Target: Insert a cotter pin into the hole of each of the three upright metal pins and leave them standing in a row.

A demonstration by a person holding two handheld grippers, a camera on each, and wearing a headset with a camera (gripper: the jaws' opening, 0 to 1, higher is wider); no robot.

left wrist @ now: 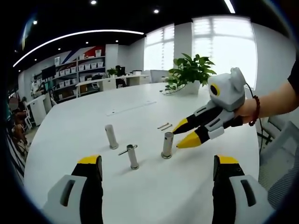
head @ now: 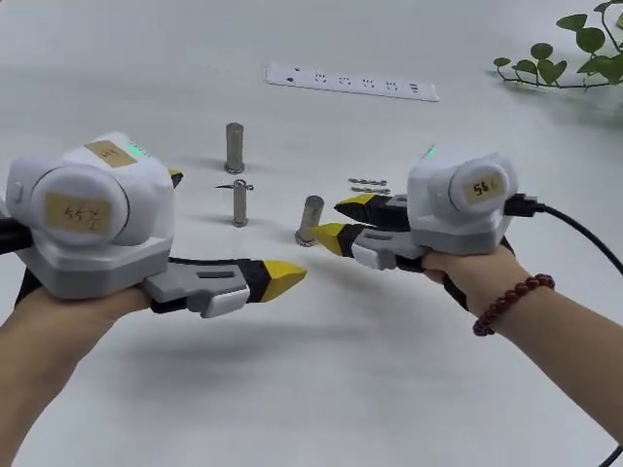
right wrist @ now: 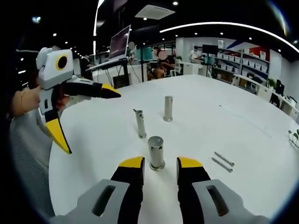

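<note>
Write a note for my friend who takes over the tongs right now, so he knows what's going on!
Left tongs: open, empty, held over the table.
Right tongs: open, empty, tips beside the nearest metal pin.
Things: all three metal pins stand upright; two loose cotter pins lie by the right tongs.
Done: the middle metal pin has a cotter pin through its hole.
Left: the nearest metal pin and the farthest metal pin each need one.

Left claw (left wrist: 158,162) gapes before three metal pins (left wrist: 167,145); the middle pin (left wrist: 133,157) carries a cotter pin (left wrist: 124,150).
</note>
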